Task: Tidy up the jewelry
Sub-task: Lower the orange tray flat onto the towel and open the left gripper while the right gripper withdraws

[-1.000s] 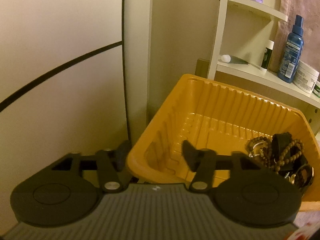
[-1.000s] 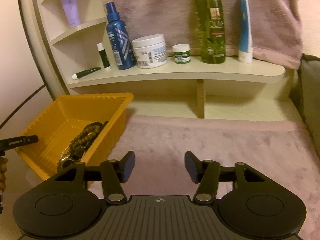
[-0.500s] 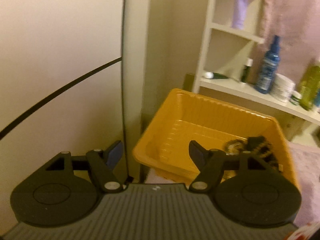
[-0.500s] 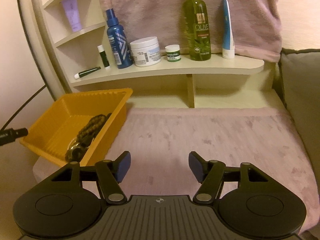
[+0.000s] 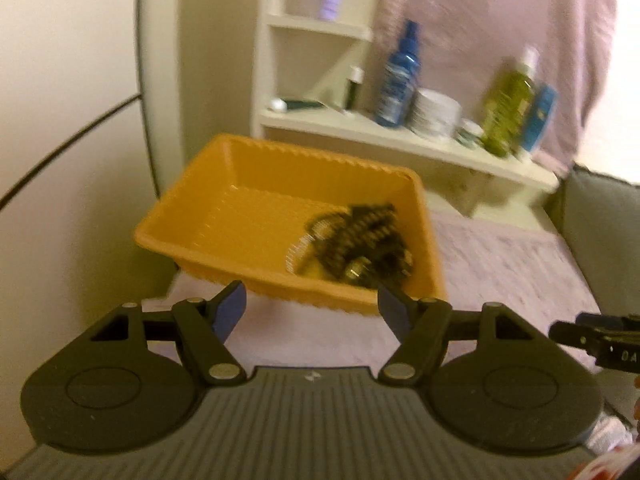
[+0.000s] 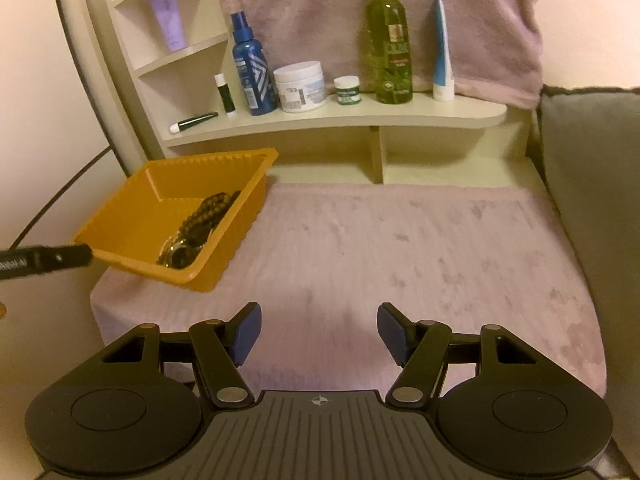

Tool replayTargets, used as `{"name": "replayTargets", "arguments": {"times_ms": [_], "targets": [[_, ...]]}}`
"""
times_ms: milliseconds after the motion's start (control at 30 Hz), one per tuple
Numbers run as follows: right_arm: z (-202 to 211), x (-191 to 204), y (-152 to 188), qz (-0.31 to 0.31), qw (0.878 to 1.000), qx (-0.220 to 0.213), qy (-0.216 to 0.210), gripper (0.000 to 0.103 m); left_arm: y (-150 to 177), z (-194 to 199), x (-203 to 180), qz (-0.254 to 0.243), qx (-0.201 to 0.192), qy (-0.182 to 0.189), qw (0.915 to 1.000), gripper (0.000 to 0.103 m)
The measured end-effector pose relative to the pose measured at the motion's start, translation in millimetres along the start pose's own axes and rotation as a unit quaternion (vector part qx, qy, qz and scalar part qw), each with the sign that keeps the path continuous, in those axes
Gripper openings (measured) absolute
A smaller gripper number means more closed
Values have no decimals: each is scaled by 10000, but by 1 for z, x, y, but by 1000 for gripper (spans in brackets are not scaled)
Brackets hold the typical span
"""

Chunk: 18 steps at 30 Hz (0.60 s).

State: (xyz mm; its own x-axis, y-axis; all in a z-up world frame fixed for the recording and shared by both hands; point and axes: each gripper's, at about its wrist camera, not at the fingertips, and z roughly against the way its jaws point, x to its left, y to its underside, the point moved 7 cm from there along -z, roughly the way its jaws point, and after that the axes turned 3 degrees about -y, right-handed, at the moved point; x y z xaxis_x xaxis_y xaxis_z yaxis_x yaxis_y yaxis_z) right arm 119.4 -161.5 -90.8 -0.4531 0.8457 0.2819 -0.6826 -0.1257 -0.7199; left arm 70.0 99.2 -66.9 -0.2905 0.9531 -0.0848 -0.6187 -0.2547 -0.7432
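Orange tray [image 6: 132, 216] holds the beads [image 6: 208, 212]; your left gripper [image 5: 312, 308] and right gripper [image 6: 318, 334] hang with jaws spread, empty.

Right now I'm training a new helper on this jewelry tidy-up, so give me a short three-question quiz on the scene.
1. True or false: the jewelry lies inside the orange tray.
2. Which stands next to the blue tube on the shelf? A) green spray bottle B) purple tube C) white jar
3. Fill in: the tray sits on a pink ____.

Key: 1 true; 2 A; 3 cloth.
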Motion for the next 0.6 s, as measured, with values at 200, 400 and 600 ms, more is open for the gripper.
{"name": "replayTargets", "arguments": {"times_ms": [200,400,600], "targets": [[14,-4,10,-176,9998,52,49,64,17,0,-40,-300,312,249,9988,70],[21,-13,20,-372,9992,159,61,64,31,1,-73,-619,480,447,9959,71],[26,-17,26,-446,9987,226,56,64,36,0,-94,-830,513,566,9936,71]]}}
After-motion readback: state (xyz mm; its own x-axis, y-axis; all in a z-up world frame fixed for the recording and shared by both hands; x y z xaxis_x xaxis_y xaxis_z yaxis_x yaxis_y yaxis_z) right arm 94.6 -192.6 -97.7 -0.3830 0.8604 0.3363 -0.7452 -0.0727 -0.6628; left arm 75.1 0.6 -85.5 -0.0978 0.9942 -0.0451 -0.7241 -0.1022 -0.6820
